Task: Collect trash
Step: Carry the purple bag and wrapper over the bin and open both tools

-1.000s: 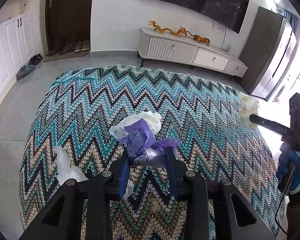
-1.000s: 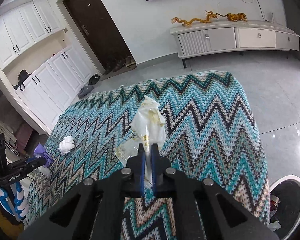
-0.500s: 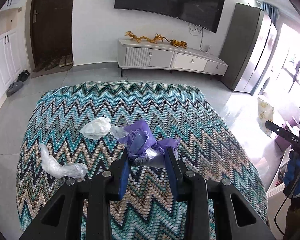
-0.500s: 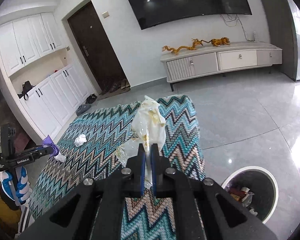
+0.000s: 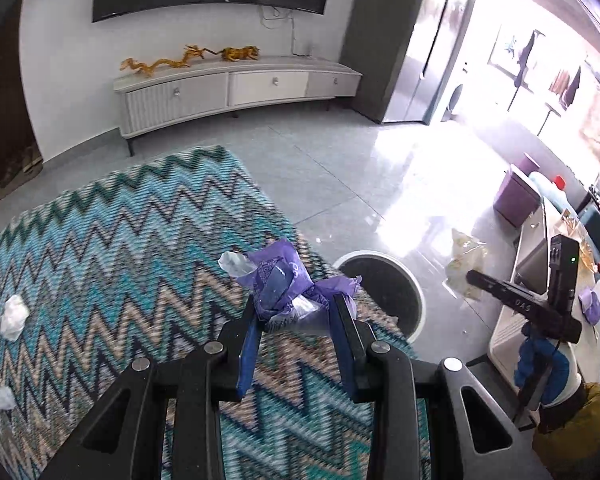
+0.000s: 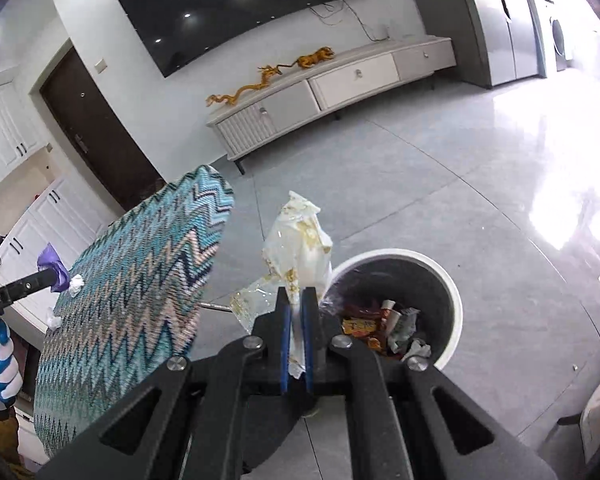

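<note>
Holding crumpled purple wrapper (image 5: 280, 288), stained white bag (image 6: 300, 240)

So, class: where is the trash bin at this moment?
The trash bin stands on the grey floor just off the zigzag-covered table's edge, right of the stained wrapper in the right-wrist view; in the left-wrist view it is beyond the purple wrapper.

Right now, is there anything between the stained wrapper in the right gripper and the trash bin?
Nothing. In the right wrist view the wrapper, held in the right gripper, hangs just left of the bin rim, with only bare floor behind.
</note>
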Available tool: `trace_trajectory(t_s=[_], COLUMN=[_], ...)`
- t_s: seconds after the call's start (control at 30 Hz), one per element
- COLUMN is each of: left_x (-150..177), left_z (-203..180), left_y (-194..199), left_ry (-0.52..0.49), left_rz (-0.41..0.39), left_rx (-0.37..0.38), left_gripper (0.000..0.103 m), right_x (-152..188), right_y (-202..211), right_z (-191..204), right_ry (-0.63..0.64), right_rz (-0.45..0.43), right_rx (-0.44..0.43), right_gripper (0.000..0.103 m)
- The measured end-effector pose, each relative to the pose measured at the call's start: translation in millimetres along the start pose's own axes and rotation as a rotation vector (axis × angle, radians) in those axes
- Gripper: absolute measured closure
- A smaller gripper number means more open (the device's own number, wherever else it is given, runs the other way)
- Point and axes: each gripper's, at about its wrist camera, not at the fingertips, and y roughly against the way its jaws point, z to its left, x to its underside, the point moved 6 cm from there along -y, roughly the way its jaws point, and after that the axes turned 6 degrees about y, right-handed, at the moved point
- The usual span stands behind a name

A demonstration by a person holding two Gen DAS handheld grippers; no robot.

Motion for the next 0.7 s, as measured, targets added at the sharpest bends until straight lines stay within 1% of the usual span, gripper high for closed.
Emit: trace_trajectory(t_s=[0.17, 0.27, 0.37, 0.53, 0.63, 0.7], left_x=[-10.4, -10.9, -10.3, -15.7, -17.2, -15.8], left_z=[-65.1, -93.0, -116.6, -138.4, -140.6, -140.2], left_y=[-60.0, -94.0, -124.0, -160.7, -176.8, -181.3], left_ry=[-0.055, -0.063, -0.076, -0.057, -0.020, 0.000], left_rz=[0.086, 0.136, 0.177, 0.215, 0.243, 0.257], left_rx=[0.055, 0.080, 0.088, 0.112, 0.136, 0.145], left_gripper=[0.071, 0.071, 0.070, 0.069, 0.065, 0.058], right_x=[22.0, 34.2, 42.5, 50.8, 52.4, 56.1], right_y=[-28.6, -46.4, -64.1, -90.2, -107.4, -113.1], right_z=[-39.9, -59.7, -73.3, -86.8, -95.2, -100.3], right_ry=[-0.072, -0.106, -0.125, -0.154, -0.162, -0.163], right_rz=[0.063, 0.096, 0.124, 0.151, 0.172, 0.187], right_rx=[0.020, 0.030, 0.041, 0.055, 0.074, 0.090], right_gripper=[0.098, 0.096, 0.094, 0.094, 0.092, 0.092])
